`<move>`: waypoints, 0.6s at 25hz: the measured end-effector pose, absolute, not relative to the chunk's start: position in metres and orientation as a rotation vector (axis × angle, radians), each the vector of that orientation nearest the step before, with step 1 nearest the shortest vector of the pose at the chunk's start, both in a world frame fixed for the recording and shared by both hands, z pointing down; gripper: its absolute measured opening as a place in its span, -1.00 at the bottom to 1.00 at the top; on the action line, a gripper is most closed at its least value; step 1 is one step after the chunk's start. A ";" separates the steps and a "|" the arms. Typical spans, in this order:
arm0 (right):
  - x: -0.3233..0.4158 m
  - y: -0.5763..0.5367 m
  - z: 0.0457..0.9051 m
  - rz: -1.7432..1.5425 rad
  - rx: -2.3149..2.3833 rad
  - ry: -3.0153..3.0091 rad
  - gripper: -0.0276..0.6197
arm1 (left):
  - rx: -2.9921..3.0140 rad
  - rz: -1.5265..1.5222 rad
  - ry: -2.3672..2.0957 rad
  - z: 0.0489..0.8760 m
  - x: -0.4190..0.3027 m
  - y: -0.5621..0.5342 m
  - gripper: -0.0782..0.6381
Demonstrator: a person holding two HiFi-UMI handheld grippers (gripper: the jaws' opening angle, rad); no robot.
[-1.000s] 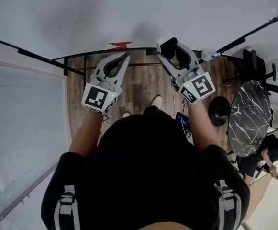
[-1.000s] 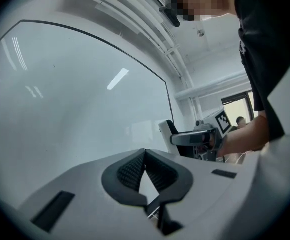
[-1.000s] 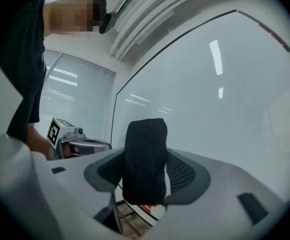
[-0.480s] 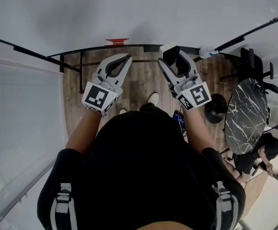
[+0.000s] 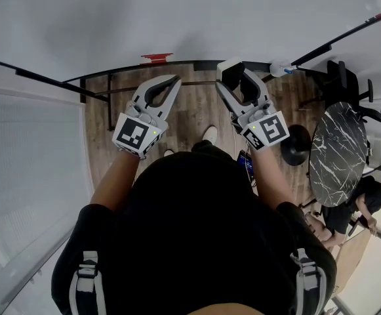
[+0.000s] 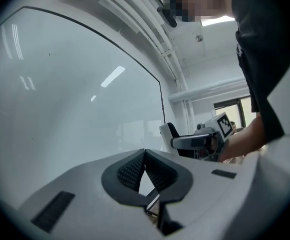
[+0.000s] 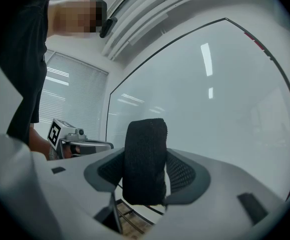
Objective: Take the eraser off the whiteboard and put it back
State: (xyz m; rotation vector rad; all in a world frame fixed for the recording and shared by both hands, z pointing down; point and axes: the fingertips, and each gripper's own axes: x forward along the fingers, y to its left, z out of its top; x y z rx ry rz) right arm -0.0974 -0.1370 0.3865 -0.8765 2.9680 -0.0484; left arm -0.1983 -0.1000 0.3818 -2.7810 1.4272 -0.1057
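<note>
The eraser (image 7: pixel 145 161), a black felt block with a white back (image 5: pixel 229 66), stands upright between the jaws of my right gripper (image 7: pixel 145 176), which is shut on it. In the head view the right gripper (image 5: pixel 233 79) holds it close to the lower edge of the whiteboard (image 5: pixel 177 12); I cannot tell whether the felt touches the board. My left gripper (image 5: pixel 174 79) hovers level beside it on the left, jaws shut and empty, tips meeting (image 6: pixel 145 152). From the left gripper view the eraser (image 6: pixel 166 133) shows next to the board's black frame.
A red object (image 5: pixel 156 58) and a small bottle (image 5: pixel 279 69) sit along the board's bottom rail. A round marble table (image 5: pixel 334 156), a black stool (image 5: pixel 296 146) and chairs stand to the right, with a seated person (image 5: pixel 367 205). Window blinds (image 5: pixel 26 149) fill the left.
My right gripper has sunk a little with the eraser still in it. The left gripper has stayed where it was.
</note>
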 end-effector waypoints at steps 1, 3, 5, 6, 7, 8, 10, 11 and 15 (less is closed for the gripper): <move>-0.097 -0.137 0.386 -0.048 -0.880 2.968 -0.17 | -2.782 -0.106 1.425 0.382 -0.198 -0.100 -0.77; -0.097 -0.136 0.386 -0.046 -0.885 2.970 -0.17 | -2.784 -0.107 1.422 0.382 -0.198 -0.100 -0.77; -0.097 -0.135 0.386 -0.042 -0.887 2.974 -0.17 | -2.788 -0.112 1.419 0.382 -0.198 -0.099 -0.77; -0.097 -0.135 0.386 -0.040 -0.888 2.976 -0.17 | -2.790 -0.115 1.416 0.382 -0.197 -0.099 -0.77; -0.097 -0.135 0.385 -0.038 -0.891 2.976 -0.17 | -2.792 -0.116 1.413 0.382 -0.197 -0.099 -0.77; -0.097 -0.135 0.385 -0.038 -0.894 2.976 -0.17 | -2.793 -0.115 1.409 0.382 -0.197 -0.099 -0.77; -0.097 -0.135 0.385 -0.035 -0.902 2.974 -0.17 | -2.794 -0.110 1.400 0.381 -0.196 -0.099 -0.77; -0.097 -0.135 0.385 -0.033 -0.907 2.974 -0.17 | -2.796 -0.107 1.396 0.381 -0.197 -0.099 -0.77; -0.094 -0.131 0.381 -0.021 -0.943 2.966 -0.17 | -2.808 -0.091 1.363 0.378 -0.196 -0.099 -0.77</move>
